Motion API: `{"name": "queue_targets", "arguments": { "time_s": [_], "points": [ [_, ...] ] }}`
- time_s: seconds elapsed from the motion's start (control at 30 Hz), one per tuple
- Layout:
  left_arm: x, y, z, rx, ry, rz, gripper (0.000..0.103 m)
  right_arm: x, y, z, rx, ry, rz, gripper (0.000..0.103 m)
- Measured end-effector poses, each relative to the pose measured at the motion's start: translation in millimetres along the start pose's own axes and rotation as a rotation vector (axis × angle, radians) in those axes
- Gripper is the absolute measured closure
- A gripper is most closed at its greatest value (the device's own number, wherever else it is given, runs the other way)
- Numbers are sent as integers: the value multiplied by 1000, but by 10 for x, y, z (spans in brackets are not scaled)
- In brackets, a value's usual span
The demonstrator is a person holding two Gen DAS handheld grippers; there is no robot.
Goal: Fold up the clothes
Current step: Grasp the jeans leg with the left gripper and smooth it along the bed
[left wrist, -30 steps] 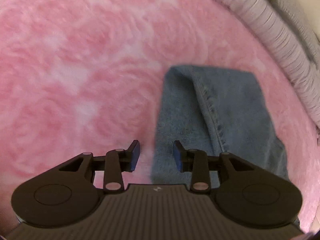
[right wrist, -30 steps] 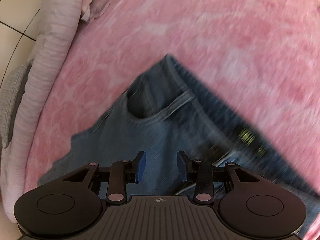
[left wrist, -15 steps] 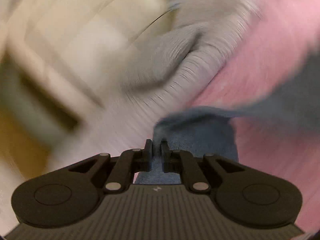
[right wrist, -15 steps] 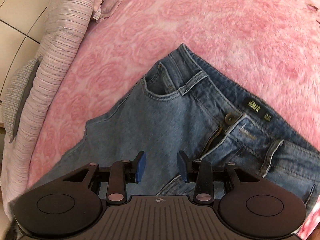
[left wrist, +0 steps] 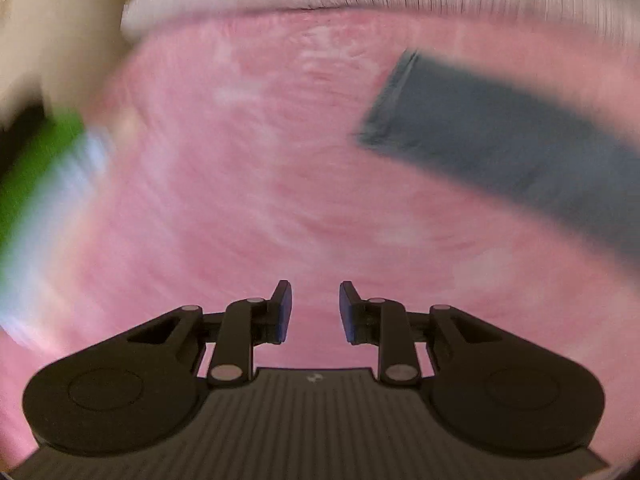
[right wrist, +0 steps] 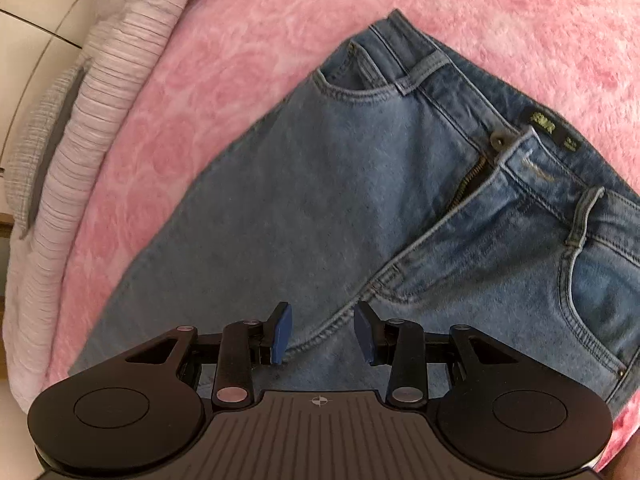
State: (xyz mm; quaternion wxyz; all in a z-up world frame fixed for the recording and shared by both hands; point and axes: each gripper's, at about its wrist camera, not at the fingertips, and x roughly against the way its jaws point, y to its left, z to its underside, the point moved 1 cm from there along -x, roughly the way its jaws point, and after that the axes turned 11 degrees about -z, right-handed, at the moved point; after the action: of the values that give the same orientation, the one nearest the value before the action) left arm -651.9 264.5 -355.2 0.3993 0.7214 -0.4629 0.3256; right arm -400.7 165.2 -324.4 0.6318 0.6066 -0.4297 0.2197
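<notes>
The jeans (right wrist: 360, 200) lie spread on the pink fleece blanket (right wrist: 248, 32), waistband toward the top right of the right wrist view, fly unbuttoned, one leg running down to the lower left. The right gripper (right wrist: 322, 330) hovers over the crotch seam with its blue pads apart and nothing between them. In the left wrist view, which is heavily smeared by motion, the left gripper (left wrist: 315, 311) is over bare blanket; its jaws are opening and hold nothing, while the hem end of a trouser leg (left wrist: 500, 136) lies well apart, up and to the right.

The main risk is a bad pinch on thick denim: if the right pads close over the seam ridge they may catch only the top layer, so the fold drags one layer and leaves the one beneath bunched. The open fly could let the front panels slide askew and skew the fold line. The left gripper, moving fast and far from the leg, could close on fleece instead of denim and pull the blanket up. A striped pillow (right wrist: 92, 128) sits near the leg side, where a swung leg could snag
</notes>
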Motion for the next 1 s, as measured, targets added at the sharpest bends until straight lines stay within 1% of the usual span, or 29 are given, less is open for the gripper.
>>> {"name": "queue_targets", "arguments": {
  "time_s": [0.03,0.13,0.2,0.27,0.3,0.37,0.4,0.53,0.6,0.63,0.7,0.73,0.83,0.87,0.9,0.93,0.97,1.0],
  "points": [
    [59,-67,84,80,14,77,80,-18,-8,11,-5,3,10,65],
    [276,-388,220,159,27,250,82,-34,-20,37,9,8,43,65],
    [383,-699,124,111,-6,331,82,-33,-16,51,29,10,70,65],
    [490,-977,53,41,-62,397,82,-25,-11,73,46,11,77,65],
    [512,-1102,-6,16,-89,418,82,-20,-15,82,51,10,80,65],
    [489,-1407,-159,-39,-116,467,82,-12,-34,98,59,5,91,65],
    [468,-1582,-217,-81,-127,492,82,-15,-56,104,60,3,97,65],
    [306,-2282,-348,-297,-225,547,81,-1,-186,139,33,-3,115,65],
    [109,-2548,-376,-388,-246,535,81,21,-257,128,21,-10,118,65],
    [4,-2559,-423,-398,-258,524,80,39,-290,104,21,-15,124,65],
    [-206,-2581,-516,-419,-281,502,88,94,-355,32,26,-32,141,65],
    [-306,-2581,-570,-424,-291,486,99,135,-390,-18,26,-47,153,65],
    [-494,-2299,-920,-315,-288,323,100,308,-512,-165,15,-108,171,65],
    [-552,-2205,-1031,-278,-286,264,98,365,-552,-201,10,-127,178,65],
    [-574,-2107,-1097,-240,-287,165,98,416,-589,-219,4,-142,189,65],
    [-602,-1978,-1174,-194,-266,79,98,467,-626,-237,-2,-158,200,65],
    [-591,-1854,-1201,-157,-237,55,96,517,-660,-245,-7,-171,209,65],
    [-513,-1788,-1138,-152,-217,88,96,564,-688,-241,-9,-180,215,65]
  ]
}}
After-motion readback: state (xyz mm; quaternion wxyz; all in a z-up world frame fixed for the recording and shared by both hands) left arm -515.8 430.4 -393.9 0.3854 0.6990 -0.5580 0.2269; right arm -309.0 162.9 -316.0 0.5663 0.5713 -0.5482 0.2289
